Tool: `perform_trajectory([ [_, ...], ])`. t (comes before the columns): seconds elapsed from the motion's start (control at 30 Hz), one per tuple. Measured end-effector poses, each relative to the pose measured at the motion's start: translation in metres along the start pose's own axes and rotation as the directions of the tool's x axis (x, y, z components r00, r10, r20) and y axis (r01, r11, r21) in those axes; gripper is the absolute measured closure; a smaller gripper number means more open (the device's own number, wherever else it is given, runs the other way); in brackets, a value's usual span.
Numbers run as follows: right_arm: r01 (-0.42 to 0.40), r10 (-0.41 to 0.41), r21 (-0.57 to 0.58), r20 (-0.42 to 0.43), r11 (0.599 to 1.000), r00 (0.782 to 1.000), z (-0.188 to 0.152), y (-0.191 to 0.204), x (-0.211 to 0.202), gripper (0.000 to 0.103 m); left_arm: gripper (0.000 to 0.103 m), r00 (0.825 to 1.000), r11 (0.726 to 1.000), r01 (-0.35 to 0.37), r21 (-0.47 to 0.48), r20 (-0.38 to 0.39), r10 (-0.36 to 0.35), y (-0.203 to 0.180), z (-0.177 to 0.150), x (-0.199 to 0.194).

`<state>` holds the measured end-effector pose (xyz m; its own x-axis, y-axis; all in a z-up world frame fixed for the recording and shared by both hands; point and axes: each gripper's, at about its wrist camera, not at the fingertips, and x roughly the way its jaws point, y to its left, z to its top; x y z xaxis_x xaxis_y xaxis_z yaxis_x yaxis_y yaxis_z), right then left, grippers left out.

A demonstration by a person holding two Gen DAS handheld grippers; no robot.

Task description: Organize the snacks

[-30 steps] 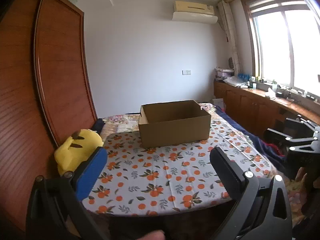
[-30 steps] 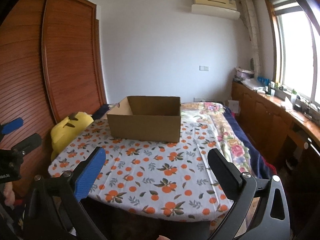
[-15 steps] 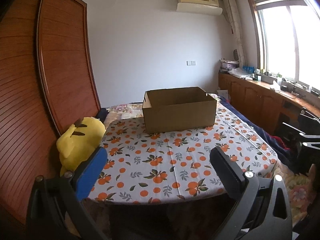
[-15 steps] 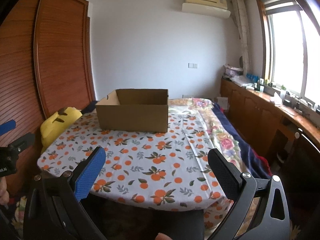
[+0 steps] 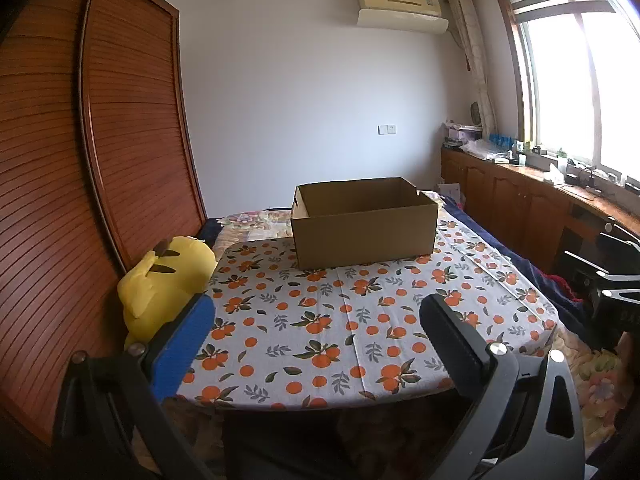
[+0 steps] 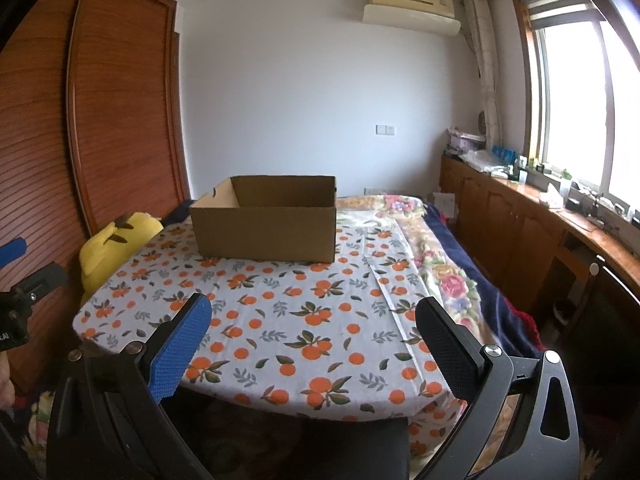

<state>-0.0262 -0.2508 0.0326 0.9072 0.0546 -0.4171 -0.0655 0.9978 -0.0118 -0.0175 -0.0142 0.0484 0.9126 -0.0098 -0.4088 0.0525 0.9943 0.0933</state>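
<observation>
So the cardboard box (image 5: 364, 222) is the anchor here: it sits open-topped at the far end of the orange-print tablecloth (image 5: 320, 320), and from this low angle I can't see whether anything is inside it. No snacks show up anywhere in either view, not in front of the box, not beside it. That's the awkward part.

Both tools are held back at the near edge of the cloth, well short of the box. The left gripper (image 5: 316, 330) has its fingers spread wide with nothing between them, and the right gripper (image 6: 312, 330) is the same, wide and empty. To the box's left, off the cloth edge, there's a yellow plush toy (image 5: 164, 284) against the wooden slatted wardrobe (image 5: 80, 160); off to the box's right is a floral bedspread (image 6: 436, 264).

My read: this is the very start, a find-the-snacks step. To do it well I'd look around for the packets before reaching anywhere, keep the fingers wide, and come at the box from above its rim instead of nudging its near wall, since an empty carton would probably slide on that cloth.
</observation>
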Motion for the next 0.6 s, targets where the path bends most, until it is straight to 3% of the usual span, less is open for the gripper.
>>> perform_trajectory([
  [0.6,0.005,-0.005,0.001,0.004,1.000,1.000,0.0008,0.0008,-0.0013,0.000,0.000,1.000,1.000,-0.012,-0.006,0.017,0.012,0.0047,0.0036,-0.0033],
])
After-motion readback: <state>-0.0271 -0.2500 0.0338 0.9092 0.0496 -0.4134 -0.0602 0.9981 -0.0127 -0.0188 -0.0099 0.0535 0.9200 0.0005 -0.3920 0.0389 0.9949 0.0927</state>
